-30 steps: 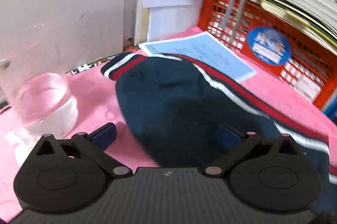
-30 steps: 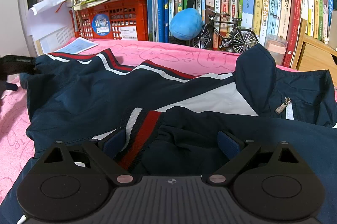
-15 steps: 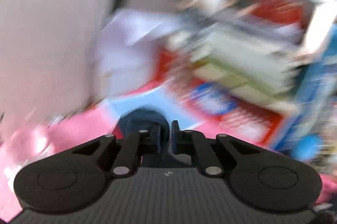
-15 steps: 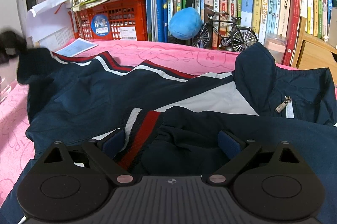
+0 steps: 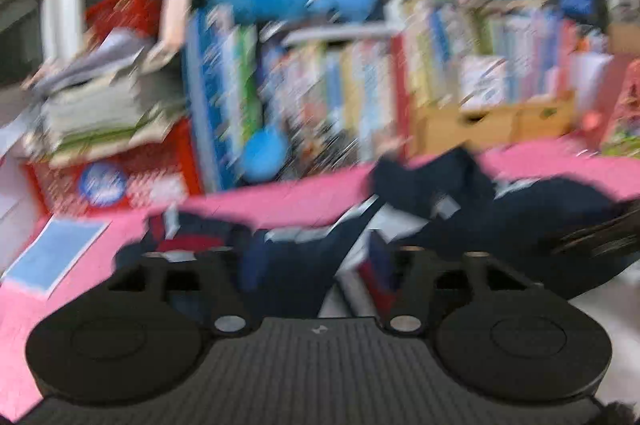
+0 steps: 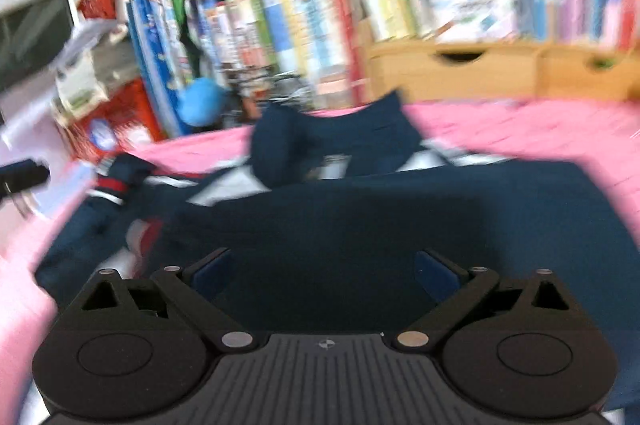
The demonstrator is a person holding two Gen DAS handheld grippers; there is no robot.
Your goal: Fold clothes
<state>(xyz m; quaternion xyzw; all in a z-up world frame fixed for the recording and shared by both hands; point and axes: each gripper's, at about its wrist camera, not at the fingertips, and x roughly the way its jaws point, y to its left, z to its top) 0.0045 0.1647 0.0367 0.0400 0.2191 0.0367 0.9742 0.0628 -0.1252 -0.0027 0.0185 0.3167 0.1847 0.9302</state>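
Navy jacket (image 6: 400, 209) on pink cloth (image 6: 520, 129); left gripper (image 5: 316, 261) fingers opening around sleeve fabric; right gripper (image 6: 324, 265) fingers wide, empty.

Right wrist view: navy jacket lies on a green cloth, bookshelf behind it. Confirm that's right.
Not quite. The cloth under the navy jacket is pink, not green, as the right wrist view shows. The jacket does lie on it, with the bookshelf behind.

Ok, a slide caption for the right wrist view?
Open right gripper over a navy jacket on pink cloth, bookshelf behind.
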